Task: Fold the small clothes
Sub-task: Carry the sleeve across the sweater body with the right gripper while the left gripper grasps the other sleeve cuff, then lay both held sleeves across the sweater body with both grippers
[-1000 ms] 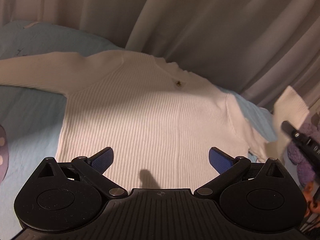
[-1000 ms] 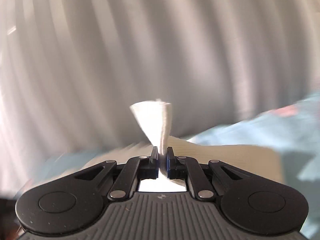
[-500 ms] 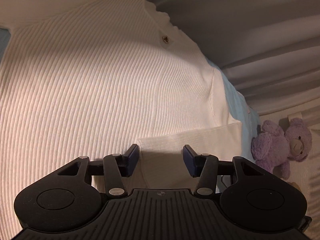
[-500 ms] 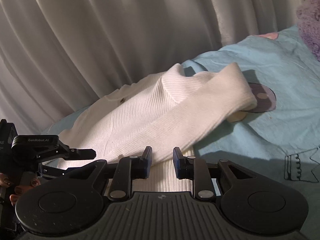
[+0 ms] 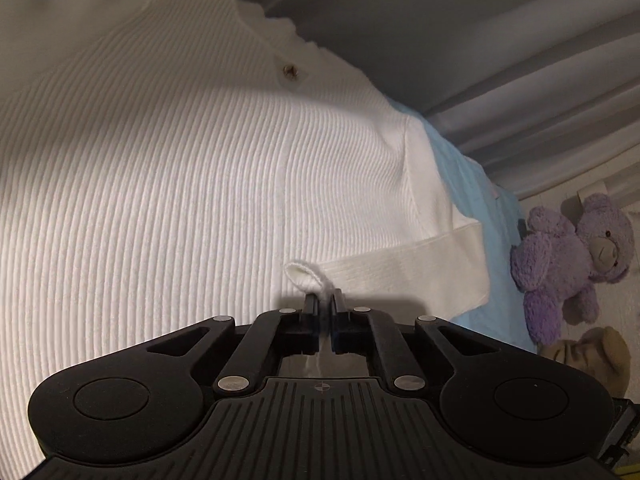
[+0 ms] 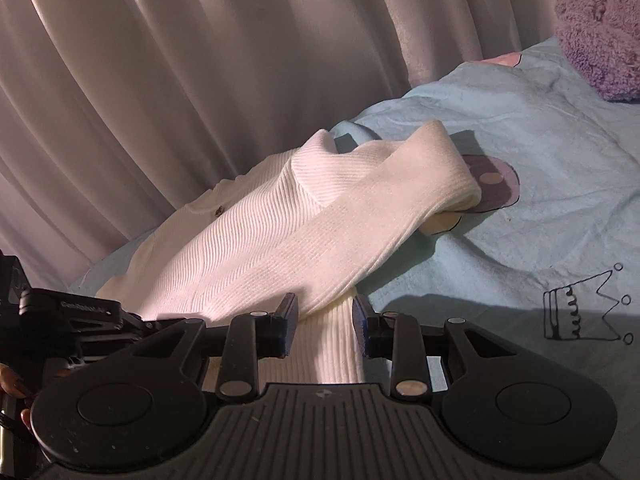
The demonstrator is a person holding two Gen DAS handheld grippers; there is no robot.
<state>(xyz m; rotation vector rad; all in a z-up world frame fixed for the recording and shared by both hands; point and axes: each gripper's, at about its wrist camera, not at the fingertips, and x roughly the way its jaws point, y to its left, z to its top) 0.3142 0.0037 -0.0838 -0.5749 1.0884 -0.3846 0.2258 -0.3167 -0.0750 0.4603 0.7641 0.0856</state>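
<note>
A white ribbed sweater [image 5: 180, 184] lies flat on a light blue sheet [image 5: 460, 168], with a small brown button [image 5: 289, 71] near the collar. Its right sleeve [image 6: 360, 216] is folded across the body. My left gripper [image 5: 325, 300] is shut on the cuff [image 5: 306, 274] of that sleeve, over the sweater's front. My right gripper [image 6: 325, 312] is open, its jaws on either side of the sweater's side edge where the sleeve crosses it. The left gripper also shows at the left in the right wrist view [image 6: 80, 312].
Grey curtains [image 6: 200, 60] hang behind the bed. A purple teddy bear [image 5: 572, 256] and a tan soft toy [image 5: 592, 356] lie to the right of the sheet. The purple toy also shows at the top right in the right wrist view [image 6: 600, 32]. The sheet [image 6: 540, 208] has printed drawings.
My right gripper let go of the sleeve after laying it across the sweater and now stands open. My left gripper moved onto the cuff and shut on it.
</note>
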